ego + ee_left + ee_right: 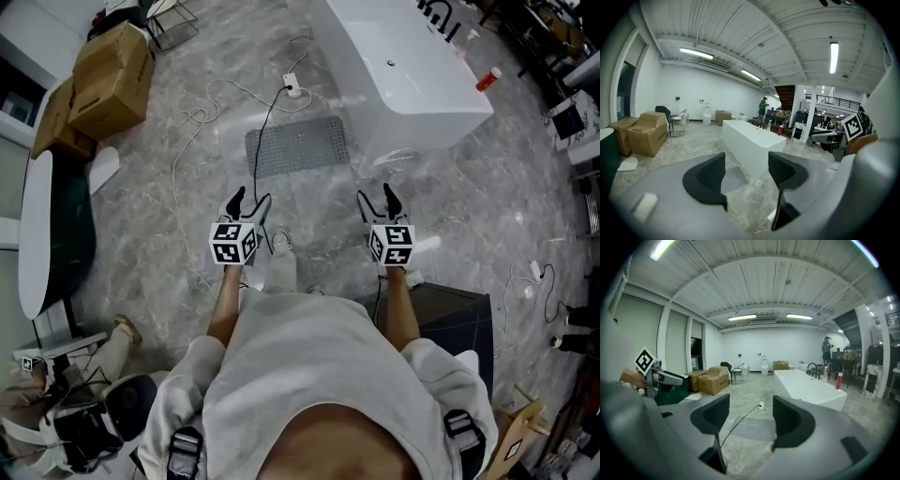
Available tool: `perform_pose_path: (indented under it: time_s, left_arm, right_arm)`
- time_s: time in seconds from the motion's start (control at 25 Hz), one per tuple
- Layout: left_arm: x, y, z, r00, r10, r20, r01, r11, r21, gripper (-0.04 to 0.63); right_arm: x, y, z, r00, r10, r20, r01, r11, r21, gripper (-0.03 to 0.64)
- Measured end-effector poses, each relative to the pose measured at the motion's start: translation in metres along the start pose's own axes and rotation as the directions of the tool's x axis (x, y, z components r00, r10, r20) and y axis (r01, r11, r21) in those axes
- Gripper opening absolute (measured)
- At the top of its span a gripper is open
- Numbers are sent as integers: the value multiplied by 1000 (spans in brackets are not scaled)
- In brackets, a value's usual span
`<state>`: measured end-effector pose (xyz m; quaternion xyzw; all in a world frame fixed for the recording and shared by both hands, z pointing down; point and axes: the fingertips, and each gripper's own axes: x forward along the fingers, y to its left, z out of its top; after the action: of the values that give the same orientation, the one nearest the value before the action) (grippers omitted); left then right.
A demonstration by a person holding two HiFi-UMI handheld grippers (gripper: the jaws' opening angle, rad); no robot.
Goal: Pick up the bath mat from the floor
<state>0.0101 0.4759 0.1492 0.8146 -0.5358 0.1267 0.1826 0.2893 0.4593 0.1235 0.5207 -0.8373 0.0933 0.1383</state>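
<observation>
The grey perforated bath mat point(297, 144) lies flat on the marble floor beside the white bathtub point(403, 70). It shows between the jaws in the left gripper view as the mat point(734, 178) and in the right gripper view as the mat point(755, 428). My left gripper point(247, 202) and right gripper point(379, 202) are held at waist height, well short of the mat and above it. Both stand open with nothing between their fingers.
A black cable point(269, 122) runs from a white plug block point(292, 89) across the mat's left edge. Cardboard boxes point(98, 84) stand at the far left, and a red bottle point(487, 80) sits on the tub's corner. A dark box point(455, 319) is by my right side.
</observation>
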Motion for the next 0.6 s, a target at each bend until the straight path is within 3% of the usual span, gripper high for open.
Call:
perform_pose_path:
  time_s: [0.6]
  left_arm:
    - [90,120,43,999,-44,-32,43,998,-44,288]
  right_arm:
    - [135,-4,51,996,-71,-61,71,997,-8,268]
